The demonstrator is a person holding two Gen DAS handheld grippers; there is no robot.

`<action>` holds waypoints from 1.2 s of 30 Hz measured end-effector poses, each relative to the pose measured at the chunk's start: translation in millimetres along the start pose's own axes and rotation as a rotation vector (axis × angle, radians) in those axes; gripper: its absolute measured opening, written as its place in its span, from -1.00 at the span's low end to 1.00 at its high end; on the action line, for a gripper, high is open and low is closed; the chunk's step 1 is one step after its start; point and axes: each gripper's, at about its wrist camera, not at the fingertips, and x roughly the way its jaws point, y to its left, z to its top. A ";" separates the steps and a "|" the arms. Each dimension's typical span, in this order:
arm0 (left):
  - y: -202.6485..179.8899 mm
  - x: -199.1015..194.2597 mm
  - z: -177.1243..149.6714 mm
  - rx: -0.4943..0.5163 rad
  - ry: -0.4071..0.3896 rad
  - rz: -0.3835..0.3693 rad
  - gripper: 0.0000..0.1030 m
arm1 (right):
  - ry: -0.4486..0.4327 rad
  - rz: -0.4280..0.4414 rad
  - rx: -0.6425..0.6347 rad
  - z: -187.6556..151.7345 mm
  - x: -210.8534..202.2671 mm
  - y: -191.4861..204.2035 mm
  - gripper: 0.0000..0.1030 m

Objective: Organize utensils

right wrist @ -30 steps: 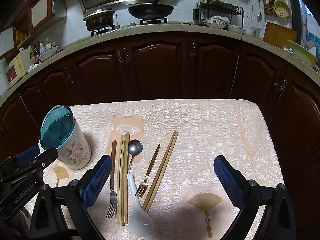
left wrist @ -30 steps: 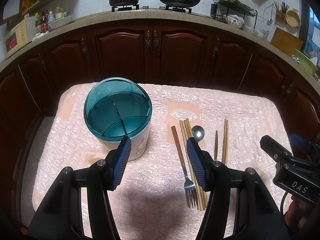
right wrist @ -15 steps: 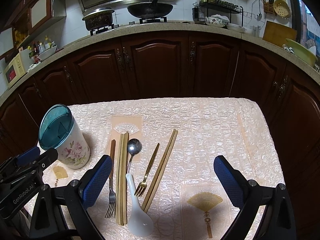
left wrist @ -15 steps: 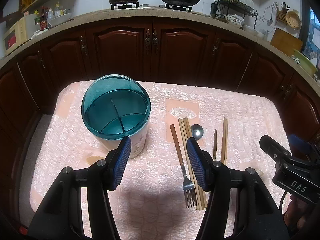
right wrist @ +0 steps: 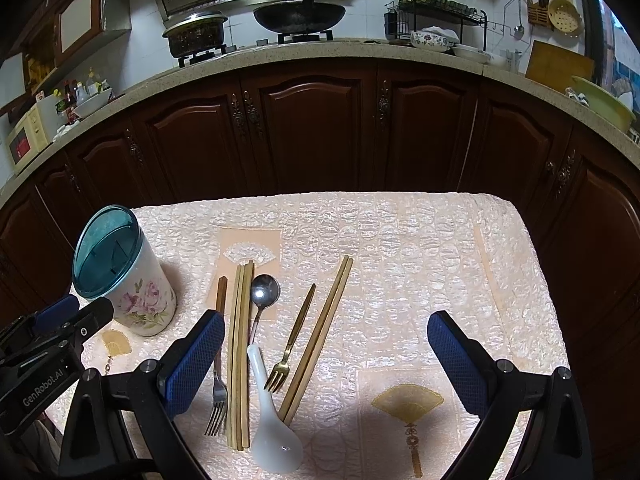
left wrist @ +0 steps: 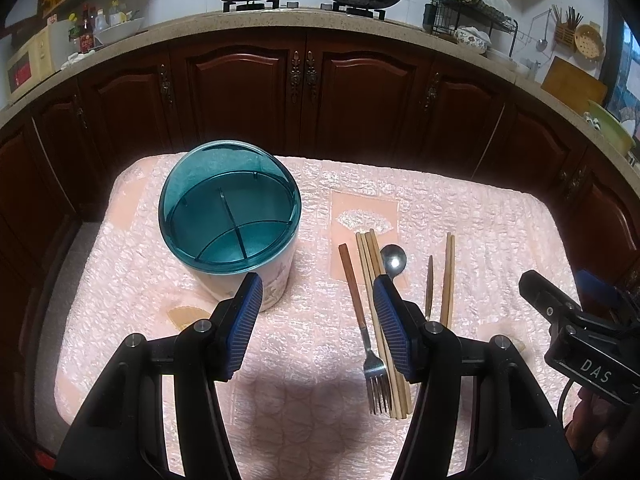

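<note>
Two hand-held grippers are up and both are released, with nothing between the fingers; my left hand-held gripper (left wrist: 318, 320) hovers over the near edge of the surface (right wrist: 420, 248), its jaws parted, and my right hand-held gripper (right wrist: 326, 364) hangs spread wide above the utensils. From the left wrist, the utensil holder (left wrist: 230, 220) stands at about 11 o'clock, upright, its teal lid (left wrist: 228, 210) showing dividers inside; whether that lid leaves an opening I cannot tell. From the right wrist, the cutlery lies in a loose row ahead: steel fork (right wrist: 218, 364) at 10 o'clock beside the left finger, pale chopsticks (right wrist: 239, 352) touching alongside it, metal spoon (right wrist: 264, 292) further out at 11, white soup spoon (right wrist: 274, 416) nearest me, gold fork (right wrist: 292, 336) at 12, and darker chopsticks (right wrist: 320, 332) just beside it.

My judgement is that nothing is sorted yet and a first pick is the step in hand. I would take an outlying piece first, likely the darker chopsticks as a pair; come down square across the shafts, close near the middle so they do not pivot, and lift straight before swinging toward the holder; the crowded cluster at 10 o'clock risks pinching two kinds at once.
</note>
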 end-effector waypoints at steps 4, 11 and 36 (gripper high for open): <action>0.5 0.0 -0.1 0.000 0.001 0.001 0.11 | -0.007 0.001 -0.003 -0.7 1.3 0.9 0.95; -0.7 5.1 -2.5 0.004 0.021 0.002 0.11 | -0.015 -0.004 -0.004 -2.0 4.0 -0.2 0.95; -1.8 26.6 -10.7 -0.001 0.074 0.011 0.11 | 0.035 -0.015 -0.001 -7.9 22.1 -5.3 0.96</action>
